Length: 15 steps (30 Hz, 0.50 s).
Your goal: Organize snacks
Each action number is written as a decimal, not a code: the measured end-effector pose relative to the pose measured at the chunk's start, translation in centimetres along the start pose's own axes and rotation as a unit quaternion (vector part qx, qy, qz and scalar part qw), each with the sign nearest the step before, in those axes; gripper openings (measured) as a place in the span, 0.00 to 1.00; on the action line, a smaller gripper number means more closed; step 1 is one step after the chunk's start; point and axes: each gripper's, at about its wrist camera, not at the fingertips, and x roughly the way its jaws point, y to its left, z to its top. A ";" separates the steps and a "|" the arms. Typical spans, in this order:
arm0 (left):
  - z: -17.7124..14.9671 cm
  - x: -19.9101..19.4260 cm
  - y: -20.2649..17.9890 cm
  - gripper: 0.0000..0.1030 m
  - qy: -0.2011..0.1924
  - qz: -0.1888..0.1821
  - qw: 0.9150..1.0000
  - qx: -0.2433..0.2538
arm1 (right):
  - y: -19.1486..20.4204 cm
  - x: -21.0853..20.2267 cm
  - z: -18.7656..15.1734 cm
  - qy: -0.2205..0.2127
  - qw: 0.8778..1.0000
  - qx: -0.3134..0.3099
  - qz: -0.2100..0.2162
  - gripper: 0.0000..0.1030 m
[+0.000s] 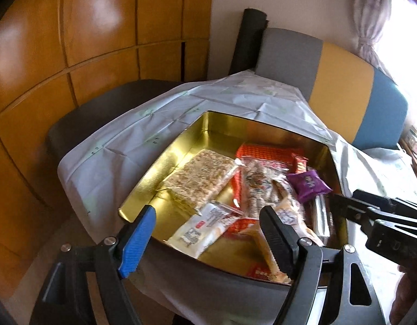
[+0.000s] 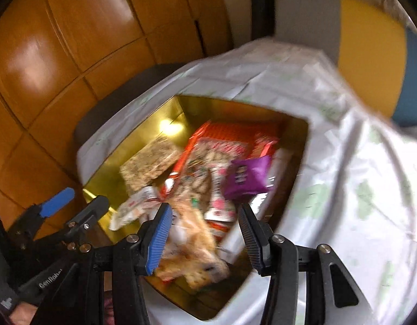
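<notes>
Above the gold tin [image 1: 143, 189] full of snack packets [image 1: 252, 187], the left gripper [image 1: 208, 233] stands wide apart, holding nothing; the right gripper [image 2: 205, 230] is half open and also empty.

A glossy orange-brown wooden panelled wall [image 1: 73, 40] fills the left side, with soft highlights reflecting on it. To its right stands a plain cream wall [image 1: 284, 2]. Against that wall sits a bench back [image 1: 341, 81] in grey, yellow and blue blocks, with a dark rolled object [image 1: 249, 40] propped beside its grey end. Right of the bench, a pale gathered curtain [image 1: 371, 19] hangs beside a bright window [image 1: 406, 40]. A creased white cloth [image 1: 159, 124] covers the table in front of the bench.
</notes>
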 end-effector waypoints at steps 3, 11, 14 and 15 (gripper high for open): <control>-0.2 -0.7 -1.1 0.82 -0.008 -0.012 1.000 0.013 | -0.3 -1.9 -1.1 -0.035 0.998 0.005 -0.044 0.50; -2.1 -2.8 -4.5 0.87 -0.015 -0.042 0.998 0.055 | -2.4 -5.1 -5.3 -0.075 0.988 0.055 -0.123 0.52; -2.8 -3.4 -5.3 0.87 -0.017 -0.049 0.996 0.066 | -3.0 -5.9 -6.6 -0.082 0.984 0.066 -0.141 0.52; -2.9 -3.6 -5.5 0.87 -0.017 -0.051 0.996 0.070 | -3.2 -6.1 -6.9 -0.085 0.983 0.068 -0.147 0.52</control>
